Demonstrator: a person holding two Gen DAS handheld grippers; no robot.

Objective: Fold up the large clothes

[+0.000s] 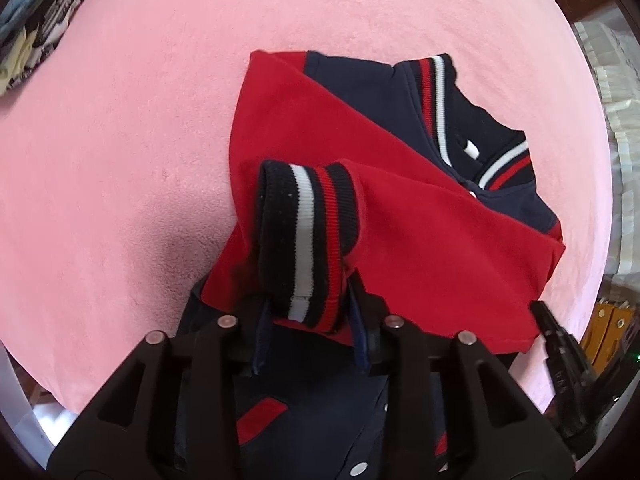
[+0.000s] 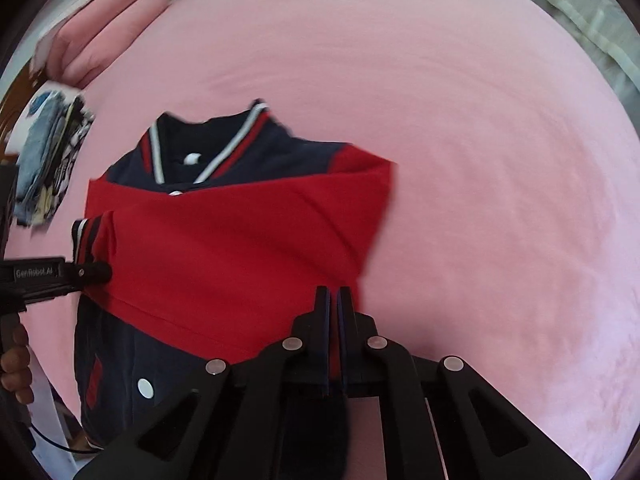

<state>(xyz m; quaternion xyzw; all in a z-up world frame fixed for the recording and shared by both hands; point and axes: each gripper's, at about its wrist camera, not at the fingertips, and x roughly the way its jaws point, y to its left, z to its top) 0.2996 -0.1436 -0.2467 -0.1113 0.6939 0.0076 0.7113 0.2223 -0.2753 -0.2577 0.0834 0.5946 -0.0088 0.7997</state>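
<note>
Stack of folded clothes (image 2: 48,156): seen at the far left edge of the pink blanket (image 2: 460,160); contents are not resolved. Left gripper (image 1: 308,320): pointed downward; its fingers are set partly apart about the striped cuff (image 1: 308,236), though a firm pinch cannot be told. Jacket (image 2: 224,248), red and navy: laid flat mid-blanket; long axis is run from collar (image 2: 208,148) at the far end to hem near the grippers; red sleeves are folded across the chest. Right gripper (image 2: 334,300): jaws are closed together at the sleeve's edge; cloth between them cannot be told.
</note>
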